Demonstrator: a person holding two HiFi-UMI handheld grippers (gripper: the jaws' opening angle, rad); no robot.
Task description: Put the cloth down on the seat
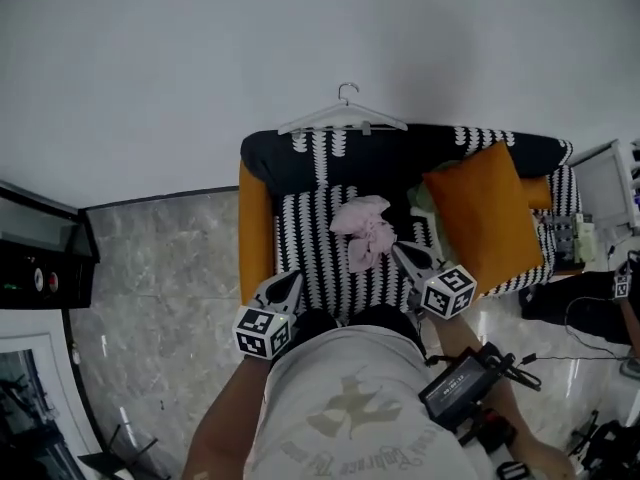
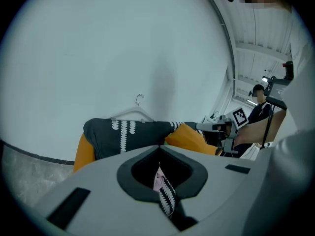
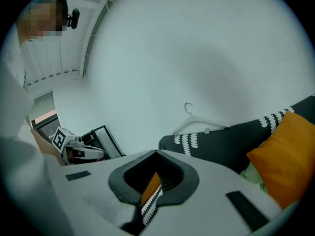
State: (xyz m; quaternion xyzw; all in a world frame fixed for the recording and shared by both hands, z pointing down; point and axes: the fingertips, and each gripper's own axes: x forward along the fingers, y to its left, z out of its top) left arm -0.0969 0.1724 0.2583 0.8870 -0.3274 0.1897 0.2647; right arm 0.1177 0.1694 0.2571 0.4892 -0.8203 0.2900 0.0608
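Observation:
A crumpled pink cloth point(image 1: 365, 230) lies on the black-and-white patterned seat point(image 1: 310, 248) of an orange-sided armchair, with nothing touching it. My left gripper point(image 1: 290, 280) hovers at the seat's front left edge, jaws shut and empty. My right gripper point(image 1: 402, 252) is just right of the cloth and a little apart from it, also shut and empty. In the left gripper view a strip of the pink cloth point(image 2: 158, 181) and patterned seat shows through the narrow slit below the gripper point(image 2: 159, 150). The right gripper point(image 3: 156, 154) has its jaws closed together in its own view.
A white hanger point(image 1: 343, 118) rests on the chair's back. An orange cushion point(image 1: 482, 213) leans at the right of the seat, with something green point(image 1: 420, 200) behind it. A black cabinet point(image 1: 40, 258) stands at left, and equipment and cables point(image 1: 600, 218) clutter the right.

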